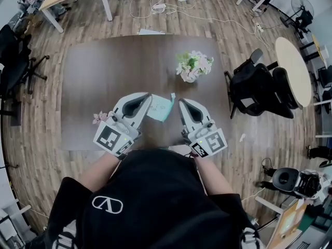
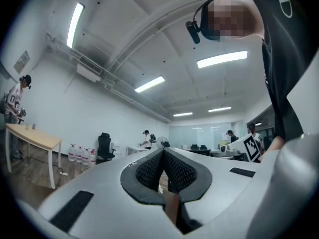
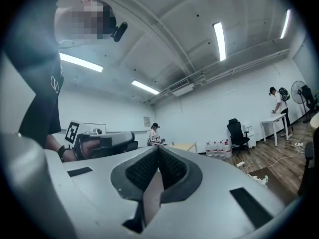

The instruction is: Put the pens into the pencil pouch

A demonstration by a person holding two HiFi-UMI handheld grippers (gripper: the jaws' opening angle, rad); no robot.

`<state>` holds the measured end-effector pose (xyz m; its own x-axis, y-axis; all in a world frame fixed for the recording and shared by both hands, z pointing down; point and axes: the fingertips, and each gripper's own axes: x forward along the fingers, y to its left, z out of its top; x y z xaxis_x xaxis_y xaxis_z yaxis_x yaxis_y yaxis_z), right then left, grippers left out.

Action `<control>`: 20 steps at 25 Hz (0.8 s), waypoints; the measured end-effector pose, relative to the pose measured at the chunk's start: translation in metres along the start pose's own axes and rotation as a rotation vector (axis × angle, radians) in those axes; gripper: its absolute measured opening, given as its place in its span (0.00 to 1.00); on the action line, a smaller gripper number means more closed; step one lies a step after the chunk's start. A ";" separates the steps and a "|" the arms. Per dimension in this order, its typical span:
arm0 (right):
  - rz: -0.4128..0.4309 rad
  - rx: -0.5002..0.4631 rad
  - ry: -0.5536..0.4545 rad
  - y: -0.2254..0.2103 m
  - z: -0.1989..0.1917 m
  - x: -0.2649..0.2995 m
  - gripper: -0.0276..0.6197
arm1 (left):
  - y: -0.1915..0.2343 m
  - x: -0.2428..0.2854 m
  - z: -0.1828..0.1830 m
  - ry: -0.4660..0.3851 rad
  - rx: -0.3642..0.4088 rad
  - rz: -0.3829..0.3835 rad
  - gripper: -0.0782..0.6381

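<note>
Left claw (image 1: 147, 97): I read it closed, nothing in it.
Right claw (image 1: 181, 103): closed, empty too.
Pouch (image 1: 161, 109): on the desk (image 1: 104, 71), mid-frame between my claws.

Matt dark-brown table (image 1: 98, 82), wood-plank floor (image 1: 171, 22), smooth grey plastic left hand-held gripper (image 1: 147, 98)

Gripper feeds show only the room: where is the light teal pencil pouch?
Head view: the light teal pencil pouch lies on the dark brown table, between the left gripper and right gripper, with the flower vase just beyond.
</note>
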<state>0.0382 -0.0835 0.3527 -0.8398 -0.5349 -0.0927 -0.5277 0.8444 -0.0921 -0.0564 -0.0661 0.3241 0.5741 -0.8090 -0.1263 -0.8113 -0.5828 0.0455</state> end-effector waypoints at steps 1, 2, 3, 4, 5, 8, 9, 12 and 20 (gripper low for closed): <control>0.000 -0.001 0.000 0.001 -0.001 -0.001 0.04 | 0.000 -0.001 -0.002 0.006 0.004 0.004 0.11; 0.000 -0.001 0.001 0.003 -0.003 -0.002 0.04 | 0.000 -0.002 -0.003 0.011 0.004 0.007 0.11; 0.001 0.001 0.000 0.004 -0.004 -0.003 0.04 | -0.001 -0.003 -0.005 0.014 0.001 0.008 0.11; 0.001 0.004 -0.002 0.005 -0.005 -0.005 0.04 | -0.002 -0.004 -0.006 0.015 -0.002 0.007 0.11; -0.001 0.003 -0.004 0.006 -0.006 -0.006 0.04 | -0.003 -0.004 -0.007 0.015 -0.004 0.007 0.11; -0.014 -0.013 -0.006 0.003 -0.008 -0.008 0.04 | -0.005 -0.002 -0.009 0.007 -0.010 0.010 0.11; -0.019 -0.024 -0.005 0.003 -0.008 -0.009 0.04 | -0.006 -0.002 -0.009 0.004 -0.013 0.012 0.11; -0.032 -0.056 -0.005 0.002 -0.006 -0.010 0.04 | -0.007 -0.002 -0.009 0.000 -0.016 0.016 0.11; -0.054 -0.059 -0.011 -0.008 -0.005 -0.013 0.04 | -0.002 0.002 -0.010 0.002 -0.018 0.024 0.11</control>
<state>0.0527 -0.0832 0.3592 -0.8088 -0.5795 -0.1001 -0.5789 0.8145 -0.0383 -0.0523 -0.0670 0.3338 0.5551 -0.8227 -0.1228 -0.8225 -0.5648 0.0663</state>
